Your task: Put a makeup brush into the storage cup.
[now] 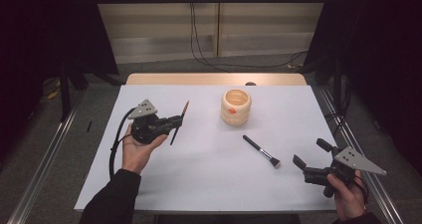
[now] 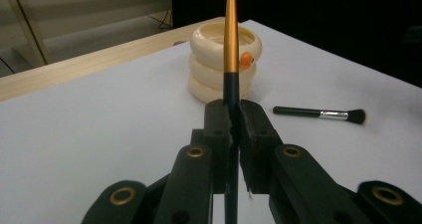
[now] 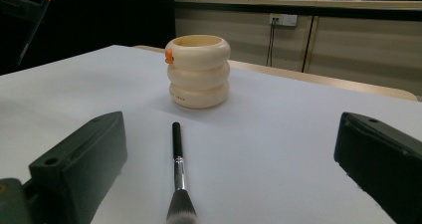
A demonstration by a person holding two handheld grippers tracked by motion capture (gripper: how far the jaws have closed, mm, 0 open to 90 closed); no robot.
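table point(image 1: 199, 184): white, bore all | cream holder point(image 1: 236, 106): upright, mid-table | left gripper point(image 1: 175, 122): jaws clamped on slim gold-and-black brush point(image 2: 230, 45), its tip rising past the jaws | right gripper point(image 1: 311, 153): jaws spread wide, nothing held | black makeup brush point(image 3: 176, 174): flat between holder and right gripper

Pencil point(image 2: 230, 40) lower shaft hidden between jaws at centre of left gripper view, cut off at bottom edge. Brush point(image 3: 177, 184) bristles cut off at bottom edge of right gripper view. Orange mark on cream holder point(image 1: 236, 106) too small to identify.
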